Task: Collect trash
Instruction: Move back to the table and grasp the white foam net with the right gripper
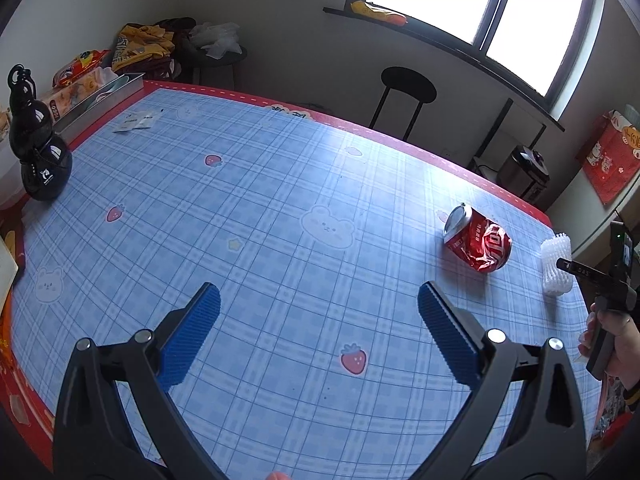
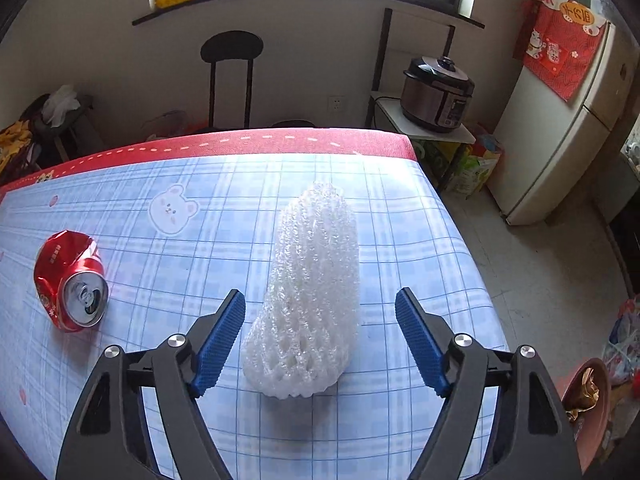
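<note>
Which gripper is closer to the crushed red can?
Left. The left gripper hangs open over bare tablecloth, with the crushed red can ahead and to its right. The right gripper straddles the white foam net, with the can farther off to its left.

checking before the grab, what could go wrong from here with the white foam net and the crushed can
1. The white foam mesh sleeve lies between the open right gripper pads, not yet pressed; being soft, it may squash and slip when pinched.
2. It lies near the edge of the blue checked tablecloth, so a nudge could push it off.
3. The crushed red drink can lies on its side, well ahead of the open left gripper, and might roll if bumped.
</note>
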The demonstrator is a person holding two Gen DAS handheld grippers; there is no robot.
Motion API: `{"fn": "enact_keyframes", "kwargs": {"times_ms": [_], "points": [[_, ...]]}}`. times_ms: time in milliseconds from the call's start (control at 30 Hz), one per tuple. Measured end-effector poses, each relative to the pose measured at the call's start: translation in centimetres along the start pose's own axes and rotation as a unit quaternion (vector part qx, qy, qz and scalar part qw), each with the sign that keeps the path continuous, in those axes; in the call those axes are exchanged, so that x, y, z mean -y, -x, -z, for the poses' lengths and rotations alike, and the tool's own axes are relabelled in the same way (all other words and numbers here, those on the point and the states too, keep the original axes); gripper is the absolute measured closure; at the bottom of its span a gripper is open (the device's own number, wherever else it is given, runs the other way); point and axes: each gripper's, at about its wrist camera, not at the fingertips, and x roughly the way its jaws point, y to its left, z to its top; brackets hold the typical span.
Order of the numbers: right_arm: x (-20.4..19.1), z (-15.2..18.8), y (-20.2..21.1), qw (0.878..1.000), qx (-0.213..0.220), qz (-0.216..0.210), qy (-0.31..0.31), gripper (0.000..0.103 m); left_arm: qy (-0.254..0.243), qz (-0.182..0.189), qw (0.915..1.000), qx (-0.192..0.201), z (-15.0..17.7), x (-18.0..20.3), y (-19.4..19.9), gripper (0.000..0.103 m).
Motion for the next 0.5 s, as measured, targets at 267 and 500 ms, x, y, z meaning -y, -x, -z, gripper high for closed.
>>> {"fn": "enact_keyframes", "kwargs": {"times_ms": [267,500], "points": [[0.3,1.6,1.4,0.999,-0.013,-0.041,-0.003,0.072,-0.012,0.026,0.9994,-0.018,0.2,2.4,-1.6,0.006],[0.2,4.6,7.0,0.995,0.031,-0.098,-0.009,0.074,-0.02,0.051,0.998,-0.033,0.7,4.7,-2.1,0.007]]}}
